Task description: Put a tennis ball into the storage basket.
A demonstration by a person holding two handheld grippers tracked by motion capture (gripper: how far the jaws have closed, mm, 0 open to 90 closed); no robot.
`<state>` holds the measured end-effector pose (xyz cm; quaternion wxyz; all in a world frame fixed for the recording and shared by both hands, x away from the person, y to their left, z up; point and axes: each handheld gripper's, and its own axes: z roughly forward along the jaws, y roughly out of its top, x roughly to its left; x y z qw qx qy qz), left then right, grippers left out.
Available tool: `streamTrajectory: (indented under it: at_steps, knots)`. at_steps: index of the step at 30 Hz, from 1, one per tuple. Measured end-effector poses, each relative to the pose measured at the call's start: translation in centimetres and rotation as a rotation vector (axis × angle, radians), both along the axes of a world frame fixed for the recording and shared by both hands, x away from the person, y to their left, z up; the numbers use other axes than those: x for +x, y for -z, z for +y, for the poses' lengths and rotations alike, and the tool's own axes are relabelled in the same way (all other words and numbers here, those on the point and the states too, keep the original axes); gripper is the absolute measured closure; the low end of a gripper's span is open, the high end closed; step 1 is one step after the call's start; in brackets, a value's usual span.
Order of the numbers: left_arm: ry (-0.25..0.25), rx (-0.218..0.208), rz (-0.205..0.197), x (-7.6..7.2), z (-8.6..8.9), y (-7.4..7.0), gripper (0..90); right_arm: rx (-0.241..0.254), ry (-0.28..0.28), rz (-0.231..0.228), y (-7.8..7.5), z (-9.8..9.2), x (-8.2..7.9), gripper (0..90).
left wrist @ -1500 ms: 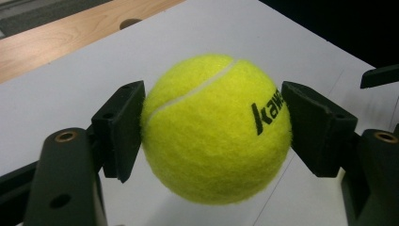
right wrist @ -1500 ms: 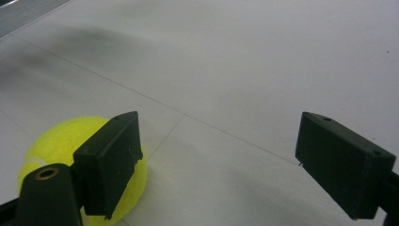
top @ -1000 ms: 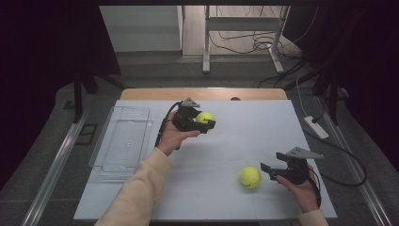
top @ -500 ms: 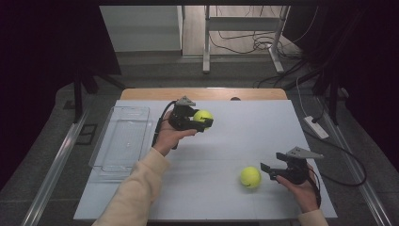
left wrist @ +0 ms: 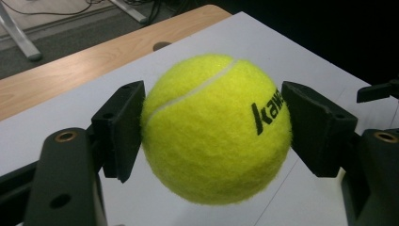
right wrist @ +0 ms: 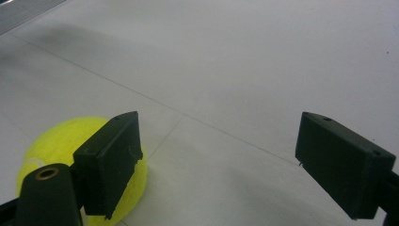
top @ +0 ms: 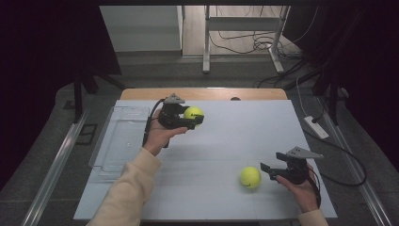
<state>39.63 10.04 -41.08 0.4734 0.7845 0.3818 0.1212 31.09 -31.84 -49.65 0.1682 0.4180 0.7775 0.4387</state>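
At the near right of the table point(top: 211, 197), the right gripper point(top: 269, 171) sits low in the person's hand with its jaws standing wide apart and nothing between them. A second tennis ball point(top: 250, 177) lies on the pale table top just beside that gripper's jaw tips, outside the gap; in the right gripper view the ball point(right wrist: 66, 155) sits partly behind one jaw, and bare table shows between the two. Farther off, past the middle and toward the left, the left gripper point(top: 195, 118) is held above the table in the person's left hand point(top: 160, 136), its jaws clamped on a yellow tennis ball point(top: 193, 113). The left gripper view shows both pads pressed against opposite sides of that ball point(left wrist: 216, 129), black lettering showing by one pad, and the ball is clear of the surface below. To the left of this hand a clear plastic tray point(top: 101, 153) rests along the table's left edge, well apart from both balls.
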Motion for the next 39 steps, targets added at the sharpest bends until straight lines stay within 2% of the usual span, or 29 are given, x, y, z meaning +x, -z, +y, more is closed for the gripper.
streamTrajectory:
  at_steps: [9,24,39]
  knots:
    - [-0.025,-0.011,-0.005,-0.1,1.4,-0.3,27.0,0.0,0.001,0.0,0.0,0.0,0.0,15.1]
    - [-0.037,-0.022,-0.008,-0.3,2.3,-0.4,27.0,0.0,0.003,0.0,0.0,0.0,0.0,15.2]
    - [-0.077,-0.045,-0.015,-0.4,3.7,-0.4,27.0,-0.002,0.002,0.0,0.0,0.0,0.0,15.2]
